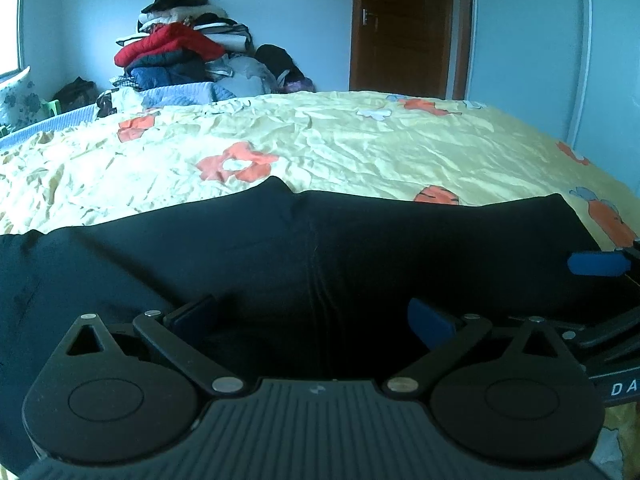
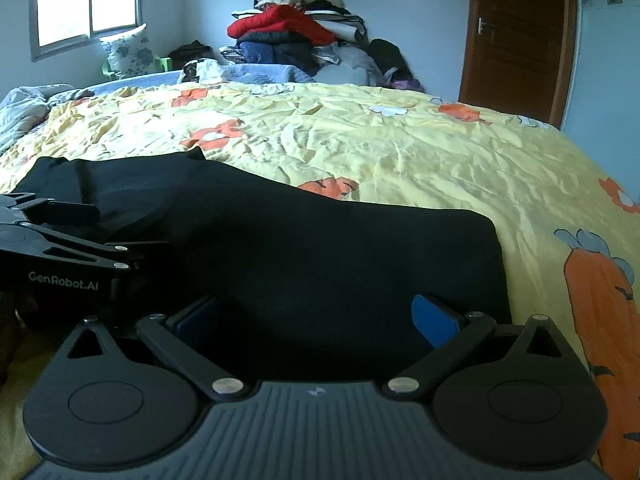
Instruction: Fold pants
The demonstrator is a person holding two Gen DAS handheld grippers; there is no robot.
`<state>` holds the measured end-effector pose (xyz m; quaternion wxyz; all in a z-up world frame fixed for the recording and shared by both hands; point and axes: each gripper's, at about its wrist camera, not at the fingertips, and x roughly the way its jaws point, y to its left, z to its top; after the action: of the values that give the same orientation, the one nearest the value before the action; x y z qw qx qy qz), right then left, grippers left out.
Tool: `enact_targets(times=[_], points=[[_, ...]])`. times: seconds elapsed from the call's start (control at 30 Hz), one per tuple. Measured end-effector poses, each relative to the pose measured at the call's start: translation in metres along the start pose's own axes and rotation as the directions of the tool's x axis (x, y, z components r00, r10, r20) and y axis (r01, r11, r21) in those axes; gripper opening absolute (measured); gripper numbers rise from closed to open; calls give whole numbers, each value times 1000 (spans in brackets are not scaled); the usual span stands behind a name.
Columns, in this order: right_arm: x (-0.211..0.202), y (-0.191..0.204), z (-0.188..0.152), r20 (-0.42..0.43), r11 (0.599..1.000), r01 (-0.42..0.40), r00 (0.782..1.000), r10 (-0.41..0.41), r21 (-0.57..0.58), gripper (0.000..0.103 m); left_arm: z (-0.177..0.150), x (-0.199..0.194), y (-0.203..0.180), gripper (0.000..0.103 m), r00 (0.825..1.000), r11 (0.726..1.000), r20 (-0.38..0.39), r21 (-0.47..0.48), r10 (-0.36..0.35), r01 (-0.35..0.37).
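Observation:
Black pants point(image 1: 320, 248) lie flat across the near edge of a bed with a yellow flowered cover point(image 1: 360, 148). My left gripper point(image 1: 312, 318) is open, its blue pads wide apart low over the pants' near edge. The right gripper's blue pad point(image 1: 598, 263) shows at the right edge of the left wrist view. In the right wrist view the pants point(image 2: 320, 252) spread from left to a squared right end. My right gripper point(image 2: 316, 316) is open over their near edge. The left gripper's body point(image 2: 68, 256) is at the left.
A tall pile of clothes point(image 1: 180, 44) with a red jacket stands against the far wall beyond the bed. A brown door point(image 1: 404, 24) is at the back right. A window point(image 2: 84, 0) and a pillow point(image 2: 128, 52) are at the back left.

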<state>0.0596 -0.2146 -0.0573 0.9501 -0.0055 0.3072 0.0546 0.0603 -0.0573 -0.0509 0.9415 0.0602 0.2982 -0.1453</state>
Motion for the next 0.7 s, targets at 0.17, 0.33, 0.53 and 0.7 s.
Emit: enact_targets(times=[0.17, 0.33, 0.53, 0.7], points=[[1, -3, 0, 3, 1000, -10, 1000, 10, 17, 103, 0, 0, 0, 103, 1000, 1000, 0, 0, -2, 2], [0, -3, -1, 6, 1000, -11, 1000, 11, 20, 103, -1, 0, 2, 103, 1000, 1000, 0, -6, -6, 6], [1, -2, 0, 4, 1000, -6, 1000, 6, 14, 103, -1, 1, 5, 103, 1000, 1000, -4, -22, -19, 19], [1, -2, 0, 4, 1000, -6, 1000, 6, 13, 103, -2, 1, 4, 103, 1000, 999, -4, -24, -21, 21]])
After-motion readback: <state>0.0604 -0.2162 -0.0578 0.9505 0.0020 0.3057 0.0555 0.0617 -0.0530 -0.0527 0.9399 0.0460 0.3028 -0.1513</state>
